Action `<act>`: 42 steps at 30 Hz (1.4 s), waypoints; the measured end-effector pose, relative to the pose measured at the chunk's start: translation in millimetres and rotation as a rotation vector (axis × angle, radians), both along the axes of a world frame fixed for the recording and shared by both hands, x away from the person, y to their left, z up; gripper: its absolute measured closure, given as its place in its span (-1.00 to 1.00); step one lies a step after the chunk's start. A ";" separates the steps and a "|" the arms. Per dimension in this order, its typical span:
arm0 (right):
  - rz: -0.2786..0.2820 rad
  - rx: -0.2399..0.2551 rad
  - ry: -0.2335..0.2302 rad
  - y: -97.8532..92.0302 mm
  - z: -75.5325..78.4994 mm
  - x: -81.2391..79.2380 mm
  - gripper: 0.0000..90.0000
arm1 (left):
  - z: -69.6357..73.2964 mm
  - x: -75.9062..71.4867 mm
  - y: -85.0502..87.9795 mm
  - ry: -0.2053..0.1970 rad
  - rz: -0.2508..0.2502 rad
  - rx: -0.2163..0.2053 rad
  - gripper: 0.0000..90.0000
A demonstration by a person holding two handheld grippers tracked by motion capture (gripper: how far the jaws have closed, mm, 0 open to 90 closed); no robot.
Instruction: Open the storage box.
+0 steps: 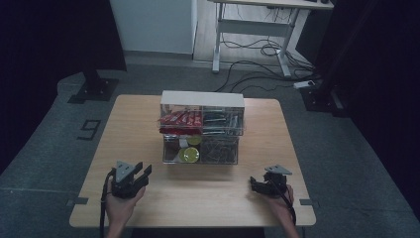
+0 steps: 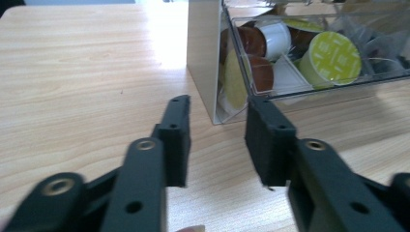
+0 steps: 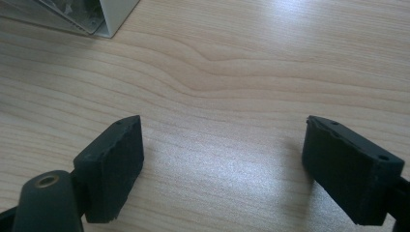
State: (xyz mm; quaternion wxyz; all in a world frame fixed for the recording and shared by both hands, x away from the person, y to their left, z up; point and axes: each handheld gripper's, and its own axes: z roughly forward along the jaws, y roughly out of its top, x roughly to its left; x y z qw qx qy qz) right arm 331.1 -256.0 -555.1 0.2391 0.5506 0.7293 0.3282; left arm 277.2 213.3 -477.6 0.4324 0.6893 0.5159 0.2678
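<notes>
Blocky black tongs [image 2: 217, 140], grainy wooden table [image 2: 87, 72]

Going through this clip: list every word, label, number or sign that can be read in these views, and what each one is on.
"9": large marking on the grey floor, left of the table.
Yellow-green capsule lid in the clear drawer: faint pale print, too blurred to read.
Red packets in the upper drawer: print too small to read.
Nothing else legible.

Only readable mark: a grey "9" [image 1: 89, 129] showing on the floor left of the table [image 1: 129, 144]. Print on the green capsule lid [image 2: 334, 57] is blurring out, not legible.
</notes>
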 end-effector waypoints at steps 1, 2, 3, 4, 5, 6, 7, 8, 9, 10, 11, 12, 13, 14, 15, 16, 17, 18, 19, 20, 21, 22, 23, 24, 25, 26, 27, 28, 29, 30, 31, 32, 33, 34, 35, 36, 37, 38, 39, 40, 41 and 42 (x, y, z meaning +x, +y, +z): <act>0.000 0.000 0.000 0.0 0.0 0.0 -0.67 | 0.6 -0.8 0.7 -0.007 -0.006 -0.004 0.47; 0.001 0.000 0.000 -0.1 0.0 0.1 -0.67 | 1.4 -1.6 1.1 -0.012 -0.013 -0.011 0.54; 0.001 0.000 0.000 -0.1 0.0 0.1 -0.67 | 2.5 -2.5 1.4 -0.015 -0.020 -0.016 0.60; 0.001 0.000 0.000 -0.1 0.0 0.2 -0.67 | 3.7 -3.3 1.6 -0.020 -0.028 -0.021 0.64; 0.002 0.000 0.000 -0.1 0.0 0.2 -0.67 | 4.7 -4.2 1.4 -0.021 -0.030 -0.027 0.68; 0.001 0.000 0.000 -0.1 0.0 0.2 -0.67 | 6.5 -5.3 1.4 -0.024 -0.042 -0.032 0.72; 0.002 0.000 0.000 -0.2 0.0 0.2 -0.67 | 9.4 -6.9 1.1 -0.025 -0.057 -0.052 0.77; 0.002 0.000 0.000 -0.1 0.0 0.2 -0.67 | 11.2 -7.8 0.8 -0.020 -0.066 -0.069 0.83; 0.002 0.000 0.000 -0.2 0.0 0.2 -0.67 | 13.2 -8.5 0.3 -0.021 -0.079 -0.078 0.86; 0.002 0.000 0.000 -0.2 0.0 0.2 -0.67 | 13.2 -8.5 0.3 -0.021 -0.079 -0.078 0.88; 0.002 0.000 0.000 -0.2 0.0 0.2 -0.67 | 15.1 -9.3 -0.9 -0.024 -0.087 -0.078 0.88; 0.002 0.000 0.000 -0.2 0.0 0.2 -0.67 | 17.1 -10.1 -2.3 -0.024 -0.092 -0.077 0.90; 0.002 0.000 0.000 -0.1 0.0 0.2 -0.67 | 19.4 -11.1 -3.6 -0.026 -0.100 -0.079 0.92; 0.002 0.000 0.000 -0.1 0.0 0.2 -0.67 | 20.6 -11.7 -4.3 -0.028 -0.104 -0.078 0.93; 0.002 0.000 0.000 -0.1 0.0 0.2 -0.67 | 22.1 -12.3 -5.1 -0.031 -0.107 -0.076 0.94; 0.002 0.000 0.000 -0.1 0.0 0.2 -0.67 | 23.4 -12.9 -5.8 -0.033 -0.110 -0.077 0.95; 0.002 0.000 0.000 -0.2 0.0 0.2 -0.67 | 25.8 -13.6 -6.6 -0.035 -0.114 -0.079 0.97; 0.002 0.000 0.000 -0.2 0.0 0.2 -0.67 | 25.8 -13.6 -6.6 -0.035 -0.114 -0.079 0.98; 0.002 0.000 0.000 -0.2 0.0 0.2 -0.67 | 27.8 -14.0 -7.9 -0.038 -0.117 -0.085 0.98; 0.002 0.000 0.000 -0.2 0.0 0.2 -0.67 | 27.8 -14.0 -7.9 -0.038 -0.117 -0.085 0.99; 0.002 0.000 0.000 -0.2 0.0 0.2 -0.67 | 28.8 -14.2 -8.5 -0.038 -0.120 -0.086 0.99; 0.002 0.000 0.000 -0.1 0.0 0.2 -0.67 | 29.7 -14.4 -9.3 -0.039 -0.124 -0.087 0.99; 0.002 0.000 0.000 -0.1 0.0 0.2 -0.67 | 31.6 -14.9 -10.9 -0.043 -0.131 -0.086 0.99; 0.002 0.000 0.000 -0.1 0.0 0.2 -0.67 | 31.6 -14.9 -10.9 -0.043 -0.131 -0.086 1.00; 0.002 0.000 0.000 -0.1 0.0 0.2 -0.67 | 32.8 -15.3 -11.9 -0.044 -0.132 -0.086 1.00; 0.002 0.000 0.000 -0.2 0.0 0.2 -0.67 | 33.7 -15.5 -12.4 -0.046 -0.134 -0.086 1.00; 0.001 0.000 -0.001 -0.2 0.0 0.2 -0.67 | 34.5 -15.7 -12.9 -0.046 -0.135 -0.087 1.00; 0.002 0.000 -0.001 -0.2 0.0 0.2 -0.67 | 35.4 -15.6 -13.3 -0.047 -0.136 -0.086 1.00; 0.001 0.000 -0.001 -0.2 0.0 0.2 -0.67 | 36.5 -15.4 -13.7 -0.048 -0.136 -0.088 1.00; 0.001 0.000 -0.001 -0.2 0.0 0.1 -0.67 | 37.5 -15.2 -14.2 -0.049 -0.136 -0.091 1.00; 0.001 0.000 -0.001 -0.2 0.0 0.1 -0.67 | 38.6 -14.7 -14.8 -0.050 -0.138 -0.092 1.00; 0.001 0.000 -0.001 -0.2 0.0 0.1 -0.67 | 39.3 -14.3 -15.6 -0.051 -0.139 -0.092 1.00; 0.001 0.000 -0.001 -0.2 0.0 0.1 -0.67 | 39.6 -14.1 -16.2 -0.051 -0.139 -0.093 1.00; 0.001 0.000 -0.001 -0.2 0.0 0.1 -0.67 | 39.8 -13.3 -17.5 -0.050 -0.142 -0.093 1.00; 0.001 0.000 -0.001 -0.2 0.0 0.1 -0.67 | 39.8 -12.8 -18.2 -0.049 -0.144 -0.092 1.00; 0.001 0.000 -0.001 -0.2 0.0 0.1 -0.67 | 39.8 -12.0 -19.4 -0.046 -0.147 -0.090 1.00; 0.001 0.000 -0.001 -0.2 0.0 0.1 -0.67 | 39.8 -11.4 -20.1 -0.044 -0.149 -0.090 1.00; 0.001 0.000 -0.001 -0.2 0.0 0.1 -0.67 | 40.0 -10.4 -21.6 -0.041 -0.152 -0.093 1.00; 0.001 0.000 -0.001 -0.2 0.0 0.1 -0.67 | 40.1 -9.7 -22.3 -0.041 -0.155 -0.091 1.00; 0.001 0.000 -0.001 -0.2 0.0 0.1 -0.67 | 40.3 -9.2 -23.0 -0.041 -0.156 -0.090 1.00; 0.001 0.000 -0.001 -0.2 0.0 0.1 -0.67 | 40.8 -8.2 -24.0 -0.039 -0.159 -0.090 1.00; 0.001 0.000 -0.001 -0.2 0.0 0.1 -0.67 | 41.3 -7.3 -24.9 -0.037 -0.163 -0.089 1.00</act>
